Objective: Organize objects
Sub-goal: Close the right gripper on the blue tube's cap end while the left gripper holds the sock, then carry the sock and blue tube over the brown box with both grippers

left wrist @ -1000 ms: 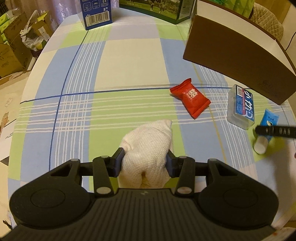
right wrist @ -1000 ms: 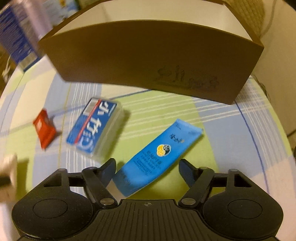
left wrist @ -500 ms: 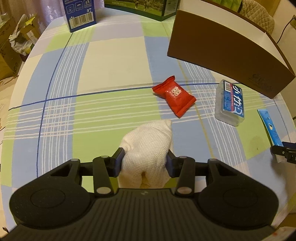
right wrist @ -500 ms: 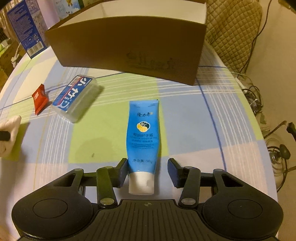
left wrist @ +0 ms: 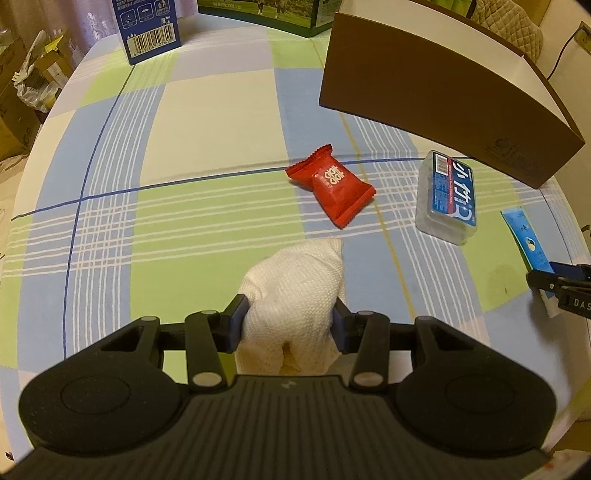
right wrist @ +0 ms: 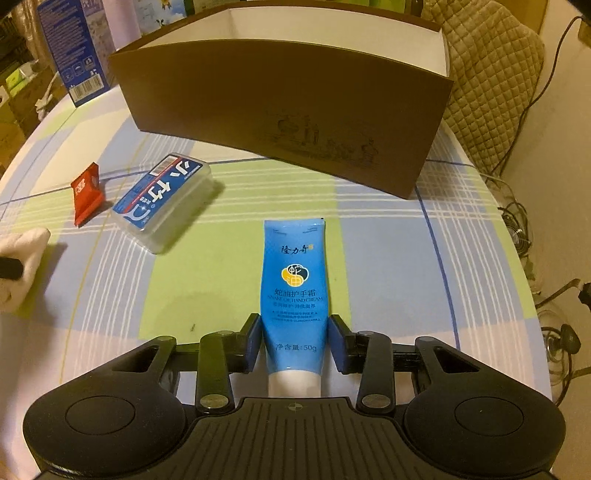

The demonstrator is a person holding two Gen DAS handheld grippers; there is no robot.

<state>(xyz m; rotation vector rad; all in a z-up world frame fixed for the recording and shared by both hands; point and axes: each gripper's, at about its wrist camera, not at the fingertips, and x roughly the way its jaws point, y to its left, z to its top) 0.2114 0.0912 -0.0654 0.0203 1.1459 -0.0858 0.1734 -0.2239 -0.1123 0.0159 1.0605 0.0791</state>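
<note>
- Two grippers each clamp one item above a table covered in a plaid cloth (left wrist: pixel 207 155) of blue, green and cream blocks.
- The left gripper (left wrist: pixel 290 325) has its jaws closed on a white knitted cloth bundle (left wrist: pixel 295 295), soft and lumpy, which bulges out past the blue pads.
- The right gripper (right wrist: pixel 294 334) has its jaws narrowed against both sides of a smooth blue hand cream tube (right wrist: pixel 294 284), near its white cap end; the tube lies flat on a green square and points toward the box.
- The tube reads "SNAKE OIL HAND CREAM" and "50g", with Chinese characters above.
- A brown cardboard box (right wrist: pixel 295 110), open on top with white inner walls, stands beyond the tube; a faint line drawing marks its front face.
- Left of the tube, well apart from it, lies a clear hard plastic case (right wrist: pixel 162 205) with a blue, white and red label, a barcode and large Chinese characters.
- A glossy red sachet (left wrist: pixel 330 184) with crimped ends and white print lies between that case and the open centre of the table.
- The broad left and middle stretch of the cloth is free; the rounded table edge drops off close on the right.
- A dark blue carton (left wrist: pixel 149 27) with a barcode stands at the far edge.
</note>
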